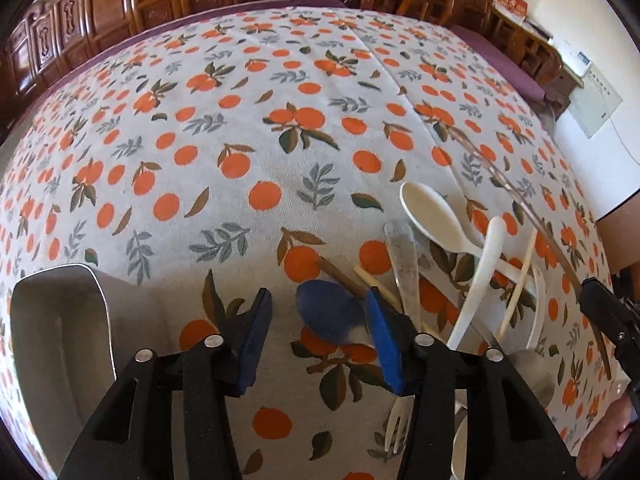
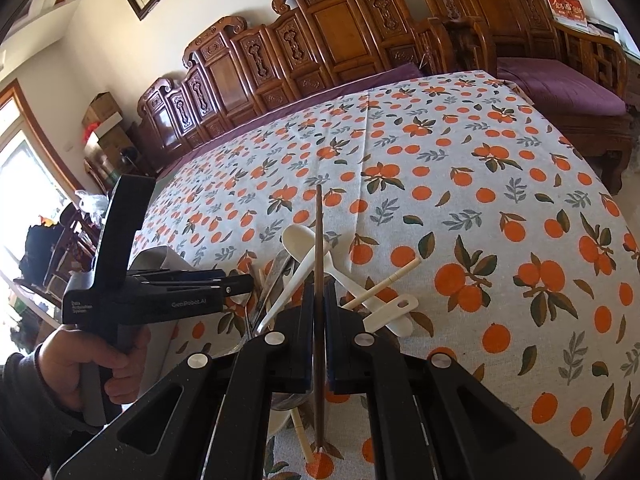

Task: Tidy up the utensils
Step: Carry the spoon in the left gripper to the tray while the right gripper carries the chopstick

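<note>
Utensil sorting at an early stage. The right gripper (image 2: 318, 304) was clamped on one dark wooden chopstick (image 2: 319, 232) above the pile; the left gripper (image 1: 316, 320) stood unclenched and empty, jaws apart, over a blue spoon (image 1: 328, 310). Most pieces lay unsorted on the orange-print tablecloth (image 1: 240, 140): at least three white spoons (image 1: 432, 212), several pale chopsticks, one white fork (image 1: 398, 420). A grey container (image 1: 60, 320) waited at the left

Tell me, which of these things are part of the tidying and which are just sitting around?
Part of the job:
- dark chopstick, clamped in the right gripper
- white spoons
- pale chopsticks
- white fork
- grey container
- left gripper, over a blue spoon

Just lying about:
- carved wooden bench
- purple cushion
- cardboard boxes
</note>
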Demonstrator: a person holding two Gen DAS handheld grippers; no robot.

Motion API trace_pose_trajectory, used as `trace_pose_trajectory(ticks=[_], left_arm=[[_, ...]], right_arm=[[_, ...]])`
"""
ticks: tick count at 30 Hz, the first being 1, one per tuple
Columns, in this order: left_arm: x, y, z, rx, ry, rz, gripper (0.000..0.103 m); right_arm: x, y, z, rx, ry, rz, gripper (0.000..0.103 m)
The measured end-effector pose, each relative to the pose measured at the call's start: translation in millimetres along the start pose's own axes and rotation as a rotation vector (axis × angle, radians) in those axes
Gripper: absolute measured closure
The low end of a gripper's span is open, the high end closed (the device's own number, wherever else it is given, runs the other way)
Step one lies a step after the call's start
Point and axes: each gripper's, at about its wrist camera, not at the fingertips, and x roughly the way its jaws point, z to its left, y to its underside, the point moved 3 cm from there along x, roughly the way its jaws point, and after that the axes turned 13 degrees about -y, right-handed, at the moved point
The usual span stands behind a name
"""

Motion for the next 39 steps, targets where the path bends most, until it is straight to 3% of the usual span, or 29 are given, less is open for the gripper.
trace_pose_trajectory(ticks=[2, 4, 7, 10, 18, 28, 39], left_arm=[[-1.1, 0.8, -1.9, 0.001, 0.018, -0.005, 0.069], [-1.9, 2.1, -3.7, 0.011, 0.011, -0.005, 0.085], [-4.5, 2.4, -6.9, 0.029, -0.007, -0.03, 0.093], [-9.1, 0.4, -7.8, 0.028, 0.029, -0.041, 0.099], [-38.0, 1.3, -2.4, 0.043, 0.043, -0.104, 0.102], [-96.3, 11.0, 43.2, -0.03, 0.076, -0.201, 0.103], [-115.6, 31.8, 118.5, -0.062, -0.021, -0.256, 0.102]], right_arm=[[0.6, 0.2, -0.4, -0.001, 0.0, 0.002, 0.097], [0.9, 0.6, 0.3, -0.002, -0.002, 0.003, 0.097], [1.6, 0.6, 1.5, -0.004, -0.001, 0.006, 0.097], [1.7, 0.7, 1.9, -0.005, -0.001, 0.007, 0.097], [3.7, -0.4, 11.4, -0.025, -0.004, 0.017, 0.097], [14.7, 5.3, 43.2, -0.076, -0.02, 0.041, 0.097], [45.3, 12.3, 90.2, -0.129, -0.063, 0.073, 0.097]])
